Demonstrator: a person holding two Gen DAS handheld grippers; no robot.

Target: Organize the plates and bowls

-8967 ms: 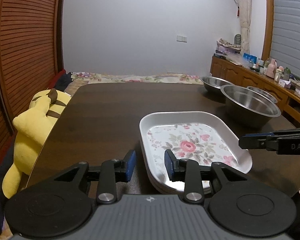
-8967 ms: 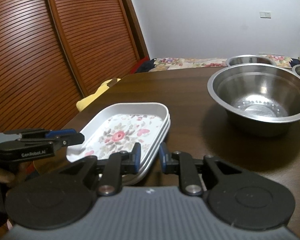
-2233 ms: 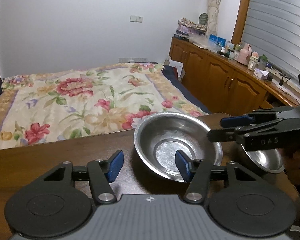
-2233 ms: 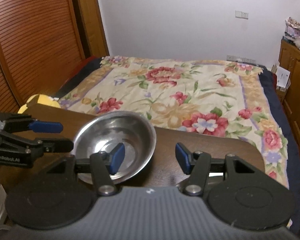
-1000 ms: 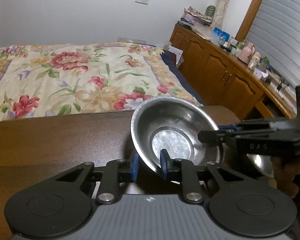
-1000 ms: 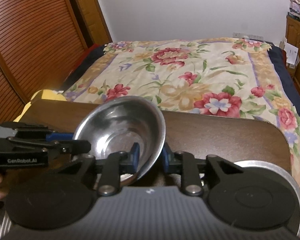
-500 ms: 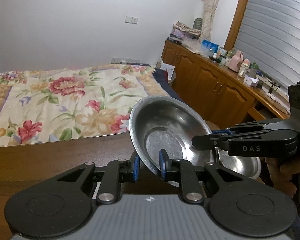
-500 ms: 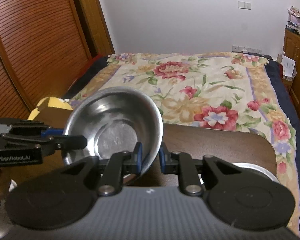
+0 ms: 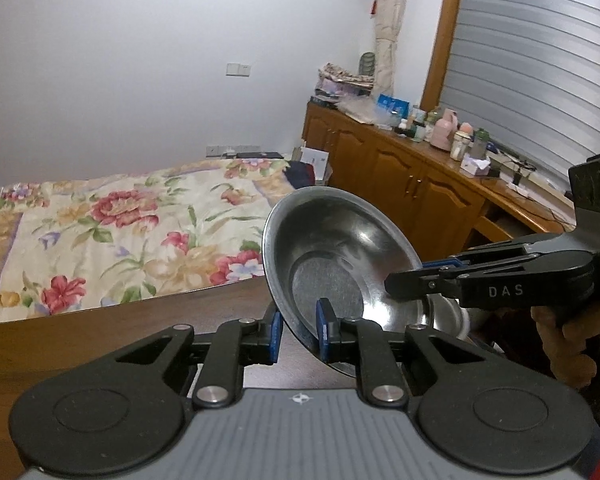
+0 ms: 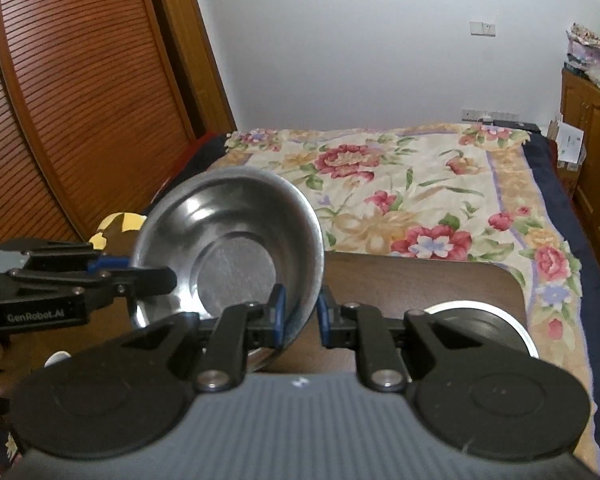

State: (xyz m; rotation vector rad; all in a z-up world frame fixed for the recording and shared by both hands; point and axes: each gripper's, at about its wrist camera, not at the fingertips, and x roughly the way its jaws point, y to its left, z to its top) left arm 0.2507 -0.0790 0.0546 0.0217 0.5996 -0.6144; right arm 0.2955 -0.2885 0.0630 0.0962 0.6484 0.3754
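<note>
A small steel bowl (image 9: 340, 256) hangs in the air above the dark wooden table (image 9: 120, 320), held by both grippers. My left gripper (image 9: 298, 332) is shut on its near-left rim. My right gripper (image 10: 300, 314) is shut on the opposite rim; from the left wrist view it (image 9: 404, 284) comes in from the right. The bowl (image 10: 228, 248) is tilted, its inside facing both cameras. In the right wrist view the left gripper (image 10: 156, 276) clamps the bowl's left rim. A second steel bowl (image 10: 488, 316) sits on the table, below and to the right.
A bed with a floral cover (image 10: 420, 200) lies beyond the table's far edge (image 10: 420, 260). A wooden sideboard (image 9: 420, 188) crowded with bottles stands on the right. Slatted wooden doors (image 10: 80, 100) and a yellow plush toy (image 10: 116, 224) are on the left.
Both grippers closed on the small bowl's rim about a second ago and have since raised it off the table and tilted it further up.
</note>
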